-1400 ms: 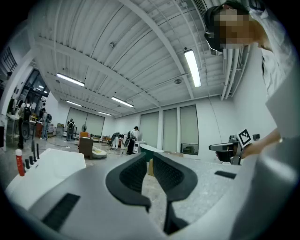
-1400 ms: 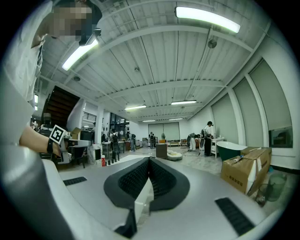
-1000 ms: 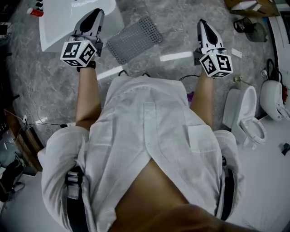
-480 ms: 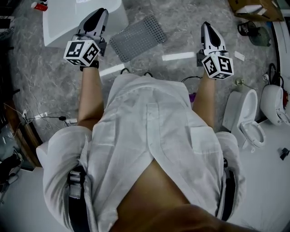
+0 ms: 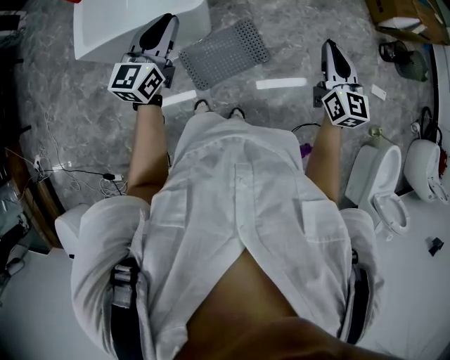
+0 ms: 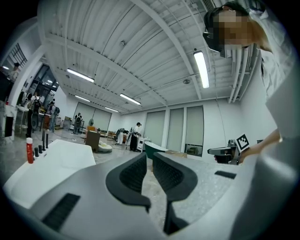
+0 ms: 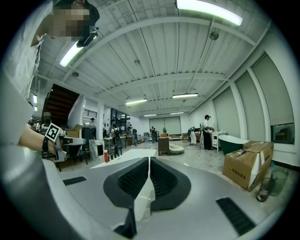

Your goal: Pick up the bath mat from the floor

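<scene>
The bath mat (image 5: 225, 53) is a grey perforated rectangle lying flat and askew on the marble floor, ahead of the person's feet. My left gripper (image 5: 163, 28) is held out at waist height, just left of the mat in the head view. Its jaws stand a narrow gap apart with nothing between them (image 6: 150, 157). My right gripper (image 5: 330, 50) is held out well to the right of the mat, its pads together and empty (image 7: 149, 161). Both gripper views look level across the hall and do not show the mat.
A white bathtub (image 5: 126, 21) stands at the far left beside the mat. A toilet (image 5: 383, 183) is at the right. White strips (image 5: 281, 83) lie on the floor. Cardboard boxes (image 7: 246, 168) and a bucket sit far right. Cables (image 5: 77, 172) trail at the left.
In the head view both grippers, the mat and the tub have drifted right as the view shifted. The grippers keep their height and their jaws look unchanged.
</scene>
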Motion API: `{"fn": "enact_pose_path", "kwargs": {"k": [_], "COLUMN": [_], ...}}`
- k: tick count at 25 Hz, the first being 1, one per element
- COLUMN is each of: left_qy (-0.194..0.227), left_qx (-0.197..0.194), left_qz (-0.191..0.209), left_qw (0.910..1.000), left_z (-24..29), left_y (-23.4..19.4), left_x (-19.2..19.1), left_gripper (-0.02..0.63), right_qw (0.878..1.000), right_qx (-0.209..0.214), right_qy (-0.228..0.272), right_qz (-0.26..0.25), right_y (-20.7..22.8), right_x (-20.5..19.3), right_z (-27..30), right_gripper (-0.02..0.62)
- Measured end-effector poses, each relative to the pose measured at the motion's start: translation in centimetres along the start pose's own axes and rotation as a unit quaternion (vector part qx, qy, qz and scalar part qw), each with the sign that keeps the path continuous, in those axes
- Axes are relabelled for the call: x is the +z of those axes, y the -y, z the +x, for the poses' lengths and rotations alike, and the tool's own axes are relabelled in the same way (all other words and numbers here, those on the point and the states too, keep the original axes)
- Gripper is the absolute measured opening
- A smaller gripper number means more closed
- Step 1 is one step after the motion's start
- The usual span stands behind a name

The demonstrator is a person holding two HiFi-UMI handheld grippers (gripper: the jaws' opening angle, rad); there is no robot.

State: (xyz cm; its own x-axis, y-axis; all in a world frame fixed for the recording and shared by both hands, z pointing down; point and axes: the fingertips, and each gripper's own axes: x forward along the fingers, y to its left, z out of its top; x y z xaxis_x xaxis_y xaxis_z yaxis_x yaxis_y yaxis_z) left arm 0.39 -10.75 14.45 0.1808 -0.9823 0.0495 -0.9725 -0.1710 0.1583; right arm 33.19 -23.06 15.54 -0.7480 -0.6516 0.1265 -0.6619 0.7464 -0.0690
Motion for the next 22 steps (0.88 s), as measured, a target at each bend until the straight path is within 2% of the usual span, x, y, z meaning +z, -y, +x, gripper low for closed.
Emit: {"fn": "enact_pose_path", "kwargs": {"k": [6, 12, 18, 22], "left_qy": [-0.015, -0.034, -0.043, -0.053], "left_qx": [-0.004, -0.018, -0.049, -0.062], "left_qz": [-0.019, -0.03, -0.033, -0.036], "left_qw": [0.9997, 0.9988, 0.9973, 0.996], "left_z": [-1.1, -0.9, 1.2, 3.1], "left_y": [-4.6, -8.9, -10.0, -9.5], "left_x": [-0.9, -1.4, -2.6, -3.9], "left_gripper": [0.049, 0.048, 0.048, 0.049], "right_qw": [1.0, 0.999, 0.998, 0.997], "right_qx": [0.002, -0.017, -0.024, -0.022], "right_qy": [-0.022, -0.035, -0.052, -0.067], "right_qz": [-0.001, 0.007, 0.006, 0.01], "right_y": [-3.4, -5.3, -6.8, -6.1], "right_x": [-0.5, -1.0, -3.2, -5.0], "right_z": [3.7, 6.7, 7.8, 8.3], "right_gripper": [0.031, 0.031, 0.031, 0.031]}}
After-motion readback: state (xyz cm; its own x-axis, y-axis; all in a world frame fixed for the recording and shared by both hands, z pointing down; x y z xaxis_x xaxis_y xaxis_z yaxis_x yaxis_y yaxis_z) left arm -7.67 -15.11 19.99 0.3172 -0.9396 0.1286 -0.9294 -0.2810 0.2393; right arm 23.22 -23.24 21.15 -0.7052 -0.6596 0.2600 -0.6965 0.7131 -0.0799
